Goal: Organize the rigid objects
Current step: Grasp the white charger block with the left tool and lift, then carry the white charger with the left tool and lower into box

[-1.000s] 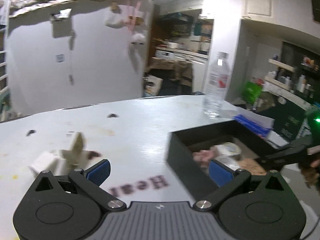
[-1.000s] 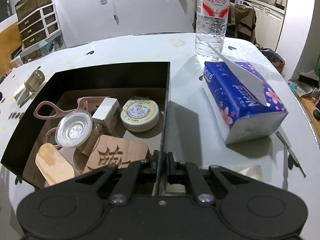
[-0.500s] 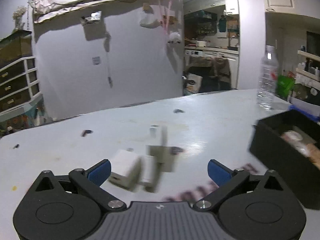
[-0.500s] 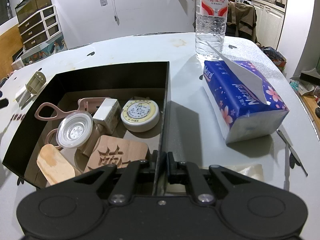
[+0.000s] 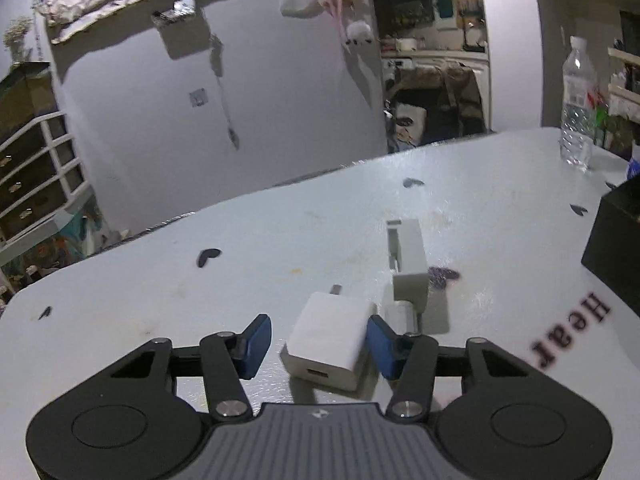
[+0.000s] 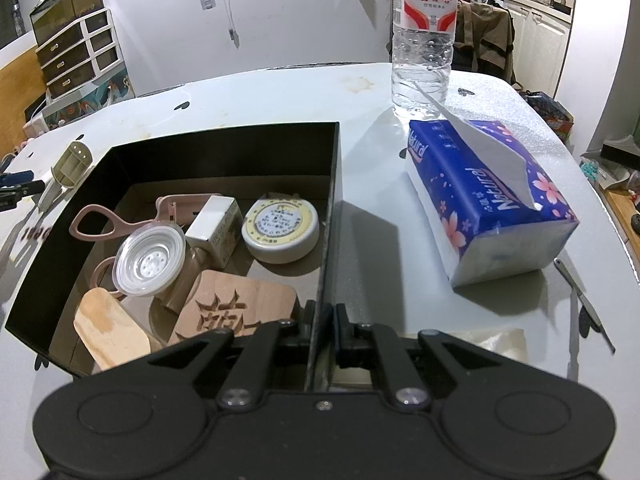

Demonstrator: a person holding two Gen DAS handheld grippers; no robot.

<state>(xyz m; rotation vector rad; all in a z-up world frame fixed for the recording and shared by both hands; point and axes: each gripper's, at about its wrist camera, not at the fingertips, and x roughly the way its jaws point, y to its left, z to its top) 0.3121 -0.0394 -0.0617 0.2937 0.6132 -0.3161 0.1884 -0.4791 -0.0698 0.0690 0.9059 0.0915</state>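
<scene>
Left gripper [image 5: 318, 344] closing around charger [image 5: 330, 344] | box [image 6: 334, 200]: scissors [image 6: 104, 224], tin [image 6: 280, 226]

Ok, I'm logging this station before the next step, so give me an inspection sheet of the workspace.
Surface: white table, stained, with dark heart marks.
Job's things: white charger and beige holder on the table; black box holding scissors, round tin, wooden block.
Clutter: water bottle, tissue pack.
Grippers: left gripper closing around the charger, its left pad apart from it; right gripper shut on the box wall.
Cables: one hanging on the far wall.
Surroundings: drawers, kitchen behind.
</scene>
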